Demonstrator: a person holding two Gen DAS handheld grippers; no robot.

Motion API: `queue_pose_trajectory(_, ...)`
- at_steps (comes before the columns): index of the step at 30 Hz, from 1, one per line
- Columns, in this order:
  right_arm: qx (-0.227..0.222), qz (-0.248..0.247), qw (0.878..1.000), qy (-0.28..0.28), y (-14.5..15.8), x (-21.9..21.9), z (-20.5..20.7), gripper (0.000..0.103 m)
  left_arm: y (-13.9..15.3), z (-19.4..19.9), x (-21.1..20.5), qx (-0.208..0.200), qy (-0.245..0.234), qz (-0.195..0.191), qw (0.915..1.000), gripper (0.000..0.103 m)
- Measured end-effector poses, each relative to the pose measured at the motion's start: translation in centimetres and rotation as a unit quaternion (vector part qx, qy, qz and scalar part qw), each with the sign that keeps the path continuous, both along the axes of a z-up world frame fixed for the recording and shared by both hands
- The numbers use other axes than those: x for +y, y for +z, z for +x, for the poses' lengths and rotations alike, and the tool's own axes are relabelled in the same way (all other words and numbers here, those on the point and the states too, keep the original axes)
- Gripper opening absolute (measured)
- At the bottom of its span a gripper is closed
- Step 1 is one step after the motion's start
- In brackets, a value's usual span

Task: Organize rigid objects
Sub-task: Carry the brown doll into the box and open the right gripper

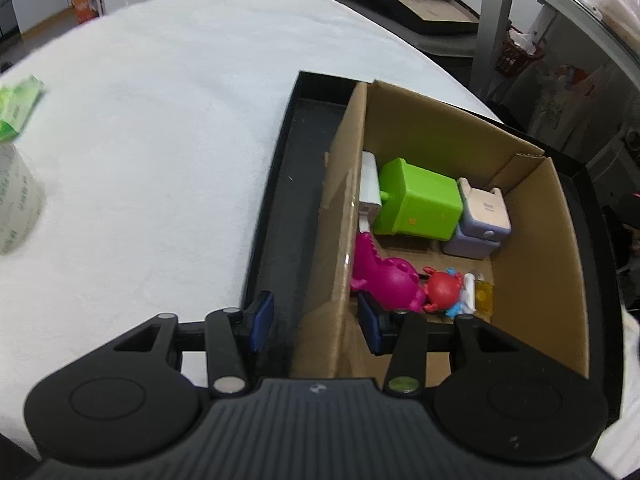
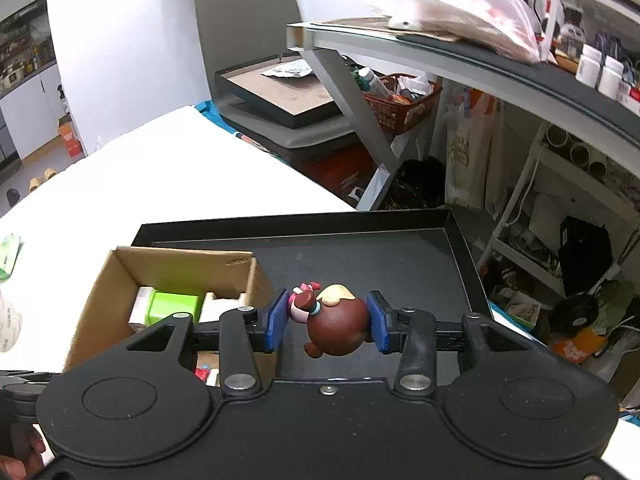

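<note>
**Brown figurine held over the tray, box waiting beside it**

The right claw (image 2: 327, 322) has its two blue pads closed against the sides of a round brown toy figure (image 2: 338, 330), which has a pink face and a cream patch on top. The toy hangs between the pads above the dark floor of the black tray (image 2: 460, 236), just to the right of the cardboard box (image 2: 100, 280) that sits inside the same tray.

The left claw (image 1: 316, 320) is spread wide and holds nothing. It straddles the box's left wall, one pad outside over the tray and the other inside the box near the toys; whether either pad touches the wall cannot be told.

The box already holds a lime green bin (image 1: 418, 208), a lilac and cream container (image 1: 482, 220), a magenta dinosaur (image 1: 386, 280) and a red crab (image 1: 442, 290), packed toward its far and left sides. A white cloth covers the counter (image 1: 160, 120), where a green packet (image 1: 18, 108) lies well apart from the tray.

The step in hand looks like carrying the brown figure to the box. The next move calls for shifting it left over the box wall, high enough to clear the cardboard rim, then lowering it into the bare floor on the near right side before opening the pads. The left claw may need to steady the box.
</note>
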State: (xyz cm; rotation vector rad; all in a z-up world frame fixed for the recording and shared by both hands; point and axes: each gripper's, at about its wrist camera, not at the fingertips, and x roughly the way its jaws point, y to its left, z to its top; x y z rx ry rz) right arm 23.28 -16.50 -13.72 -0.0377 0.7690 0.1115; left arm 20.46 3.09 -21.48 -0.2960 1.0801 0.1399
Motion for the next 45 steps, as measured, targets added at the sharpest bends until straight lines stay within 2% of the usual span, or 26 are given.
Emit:
queue_pose_trajectory(4, -0.001, -0.008, 1.0, 0.011, 0.3, 1.7, -0.4, 0.042, -0.6, -0.2, 0.6, -0.003, 0.003, -0.021, 0.9998, 0.037)
queue_pose_trajectory(6, -0.001, -0.013, 1.0, 0.017, 0.4, 2.6, -0.6, 0.042, -0.8, -0.1, 1.1, 0.0, 0.007, -0.038, 0.9992, 0.027)
queue_pose_trajectory(9, 0.001, -0.019, 0.999, 0.027, 0.4, 3.8, -0.9, 0.042, -0.7, -0.2, 1.2, -0.005, 0.007, -0.046, 0.9989, 0.021)
queue_pose_trajectory(23, 0.023, -0.039, 0.997, 0.058, -0.5, 8.6, -0.7, 0.042, -1.2, -0.3, 2.5, -0.004, 0.023, -0.086, 0.9961, 0.022)
queue_pose_trajectory(33, 0.048, -0.038, 0.995, 0.077, -1.9, 11.4, 0.0, 0.042, -1.4, -0.3, 2.9, -0.001, 0.021, -0.097, 0.995, 0.023)
queue_pose_trajectory(38, 0.043, -0.046, 0.996, 0.071, -2.2, 11.9, 0.0, 0.051, -1.4, -0.3, 2.7, 0.0, 0.019, -0.094, 0.9954, 0.023)
queue_pose_trajectory(44, 0.041, -0.035, 0.997, 0.054, -0.7, 9.9, -0.8, 0.056, -0.9, -0.4, 2.3, 0.012, 0.007, -0.089, 0.9959, 0.024)
queue_pose_trajectory(45, 0.039, -0.033, 0.997, 0.051, -0.4, 9.6, -1.0, 0.059, -0.6, -0.5, 2.2, 0.012, 0.002, -0.08, 0.9968, 0.024)
